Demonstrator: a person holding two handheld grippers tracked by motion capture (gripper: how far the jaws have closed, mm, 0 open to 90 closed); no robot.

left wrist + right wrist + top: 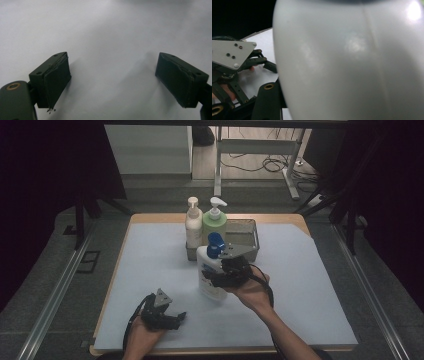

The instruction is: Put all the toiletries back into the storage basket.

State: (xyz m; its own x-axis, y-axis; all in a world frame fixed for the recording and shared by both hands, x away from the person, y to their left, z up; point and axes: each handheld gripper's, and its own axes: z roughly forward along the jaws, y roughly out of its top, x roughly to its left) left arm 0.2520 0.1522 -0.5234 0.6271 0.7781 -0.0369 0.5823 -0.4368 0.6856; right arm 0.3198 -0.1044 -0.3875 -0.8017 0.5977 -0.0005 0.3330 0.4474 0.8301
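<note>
A white pump bottle (206, 272) with a blue pump head (215, 241) is at the middle of the table, leaning slightly. My right gripper (220, 277) is shut on its body from the right side. In the right gripper view the bottle's white wall (352, 65) is pressed close to the camera, beside one black finger (265, 100). I cannot tell whether its base touches the sheet. My left gripper (175, 318) rests near the table's front edge, open. In its own view the left gripper (112, 75) has only white sheet between its jaws.
A grey metal tray (247, 227) stands at the back centre. A cream pump bottle (193, 222) and a green pump bottle (215, 222) stand upright at its left end. A white sheet (300, 285) covers the tabletop. Dark curtains flank both sides.
</note>
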